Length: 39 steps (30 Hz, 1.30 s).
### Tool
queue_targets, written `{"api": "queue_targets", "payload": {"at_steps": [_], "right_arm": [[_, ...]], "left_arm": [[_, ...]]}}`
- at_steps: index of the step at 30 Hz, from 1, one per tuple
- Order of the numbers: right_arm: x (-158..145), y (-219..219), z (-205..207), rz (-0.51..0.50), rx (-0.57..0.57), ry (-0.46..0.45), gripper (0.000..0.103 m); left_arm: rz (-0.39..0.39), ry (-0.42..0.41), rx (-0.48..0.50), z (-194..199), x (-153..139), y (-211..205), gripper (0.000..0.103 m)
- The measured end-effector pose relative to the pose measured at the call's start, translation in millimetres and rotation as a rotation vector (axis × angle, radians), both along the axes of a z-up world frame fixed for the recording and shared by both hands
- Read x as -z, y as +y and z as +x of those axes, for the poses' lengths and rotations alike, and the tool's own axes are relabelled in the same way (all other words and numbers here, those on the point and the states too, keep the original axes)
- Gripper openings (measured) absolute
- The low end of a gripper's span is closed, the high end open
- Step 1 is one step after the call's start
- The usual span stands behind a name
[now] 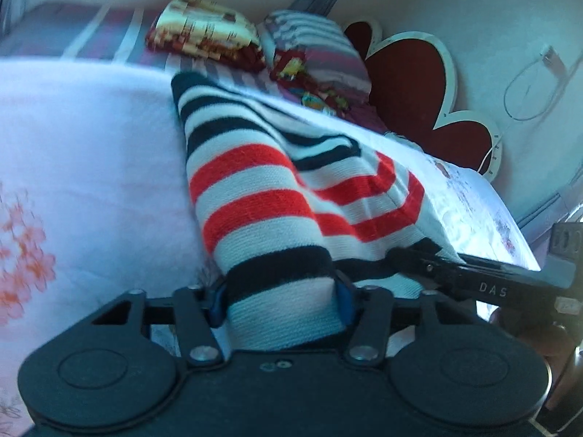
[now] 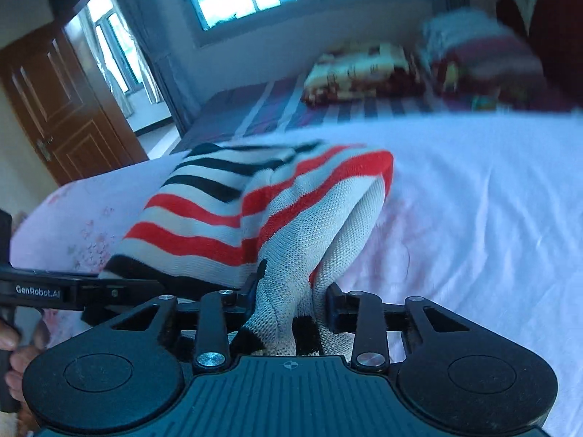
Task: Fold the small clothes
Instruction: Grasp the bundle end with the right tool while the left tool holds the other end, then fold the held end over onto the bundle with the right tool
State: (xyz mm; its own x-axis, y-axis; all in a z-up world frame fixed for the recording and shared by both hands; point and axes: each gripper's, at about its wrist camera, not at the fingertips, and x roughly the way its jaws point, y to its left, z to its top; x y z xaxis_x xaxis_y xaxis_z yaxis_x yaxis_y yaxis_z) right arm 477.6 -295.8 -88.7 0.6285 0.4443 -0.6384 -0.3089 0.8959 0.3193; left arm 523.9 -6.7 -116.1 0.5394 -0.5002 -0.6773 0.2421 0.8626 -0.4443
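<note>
Left wrist view: a striped sweater [image 1: 255, 189] lies lengthwise on the bed [image 1: 91, 138], running away toward the pillows [image 1: 204, 36], each gripper [image 1: 278, 300] [image 2: 289, 307] seemingly clamped on its near hem; lettering reads "DAS" and "GenRobot.AI".

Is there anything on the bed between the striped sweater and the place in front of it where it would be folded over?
Nothing visible blocks it. Both the left gripper and the right gripper already pinch the striped sweater, and the pink blanket ahead looks bare. The folded bedding lies farther back, apart from the sweater.
</note>
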Motion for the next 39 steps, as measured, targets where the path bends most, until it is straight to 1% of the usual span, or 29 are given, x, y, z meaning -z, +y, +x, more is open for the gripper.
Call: {"api": "queue_targets", "payload": {"at_steps": [2, 7, 11, 14, 16, 19, 22, 27, 30, 32, 33, 34, 35, 36, 38, 39], "right_arm": [[-7.0, 15.0, -8.5, -0.028, -0.009, -0.044, 0.034], [-28.2, 50.0, -31.9, -0.097, -0.037, -0.127, 0.034], [-46.8, 80.4, -44.4, -0.117, -0.063, -0.174, 0.034], [-57.3, 116.0, -53.6, -0.126, -0.090, -0.204, 0.034], [-58.9, 142.6, -59.6, -0.123, -0.104, -0.219, 0.034], [-52.6, 186.2, -65.8, -0.110, -0.143, -0.239, 0.034], [-40.9, 233.7, -71.8, -0.079, -0.188, -0.238, 0.034], [-22.7, 315.5, -86.8, -0.041, -0.248, -0.199, 0.034], [-11.3, 352.4, -91.7, 0.006, -0.268, -0.135, 0.034], [-0.7, 369.9, -88.7, 0.030, -0.284, -0.086, 0.034], [6.3, 375.0, -86.9, 0.041, -0.278, -0.054, 0.034], [14.9, 375.8, -83.0, 0.048, -0.255, -0.030, 0.034], [24.9, 375.6, -80.2, 0.054, -0.238, 0.000, 0.035], [35.9, 372.5, -74.6, 0.076, -0.215, 0.041, 0.036], [49.9, 362.0, -63.7, 0.186, -0.172, 0.105, 0.037], [52.7, 360.6, -58.8, 0.216, -0.158, 0.128, 0.038]], "left_arm": [[0.019, -0.032, 0.013, -8.2, -8.3, -1.5, 0.050], [0.008, -0.079, 0.026, -28.6, -28.2, 7.4, 0.050], [0.002, -0.122, 0.017, -46.1, -47.0, 30.0, 0.050], [0.006, -0.140, 0.004, -57.7, -56.5, 58.5, 0.050], [0.005, -0.147, -0.005, -63.9, -58.8, 81.0, 0.050], [0.018, -0.148, -0.027, -77.5, -57.4, 122.5, 0.050], [0.032, -0.142, -0.066, -94.1, -54.2, 161.8, 0.051], [0.036, -0.113, -0.123, -123.8, -46.6, 227.6, 0.051], [0.046, -0.091, -0.145, -141.3, -42.8, 258.5, 0.051], [0.036, -0.065, -0.161, -146.3, -36.5, 278.2, 0.052], [0.025, -0.047, -0.168, -146.9, -30.1, 287.1, 0.053], [0.007, -0.027, -0.176, -145.7, -22.4, 296.1, 0.059], [-0.024, -0.016, -0.185, -145.9, -14.2, 301.5, 0.062], [-0.047, -0.023, -0.189, -146.6, -9.9, 304.7, 0.069], [-0.065, -0.035, -0.196, -144.3, -6.0, 306.8, 0.072], [-0.071, -0.041, -0.203, -144.8, -6.8, 306.4, 0.074]]}}
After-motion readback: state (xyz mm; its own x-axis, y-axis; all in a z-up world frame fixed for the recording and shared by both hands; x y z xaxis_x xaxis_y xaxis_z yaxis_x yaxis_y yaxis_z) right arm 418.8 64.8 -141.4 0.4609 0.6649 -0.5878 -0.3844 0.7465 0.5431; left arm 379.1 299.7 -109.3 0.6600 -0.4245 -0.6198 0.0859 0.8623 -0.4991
